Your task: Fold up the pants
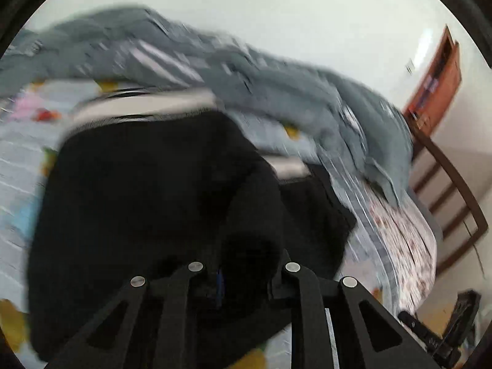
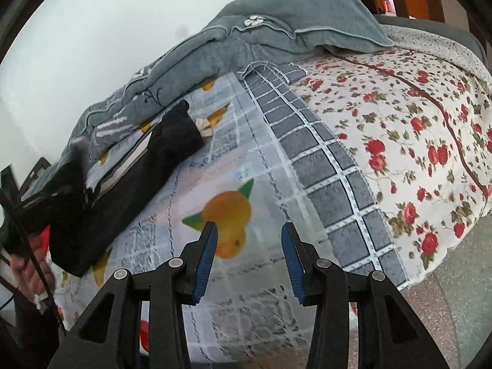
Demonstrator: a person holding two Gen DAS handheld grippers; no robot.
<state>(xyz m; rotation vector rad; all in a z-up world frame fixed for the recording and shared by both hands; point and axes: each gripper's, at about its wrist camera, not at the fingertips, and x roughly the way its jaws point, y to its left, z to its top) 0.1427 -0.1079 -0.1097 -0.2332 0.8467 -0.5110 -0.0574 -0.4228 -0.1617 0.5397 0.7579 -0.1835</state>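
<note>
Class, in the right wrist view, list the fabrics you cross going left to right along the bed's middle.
Black pants → translucent cloth printed with oranges → grey checked blanket with white grid lines → white sheet with red roses.

A big bed is filling both views. A see-through sheet with orange fruit pictures (image 2: 227,212) is lying over the middle of it. At its 2 o'clock side, a grey checked cloth (image 2: 332,166) is running along the bed. Past that, a white sheet with red flowers (image 2: 415,117) is spreading toward 3 o'clock. A grey-blue blanket (image 2: 276,21) is sitting bunched up at 12 o'clock. A brown wooden bed frame (image 1: 452,190) is showing at 3 o'clock in the left view.
</note>
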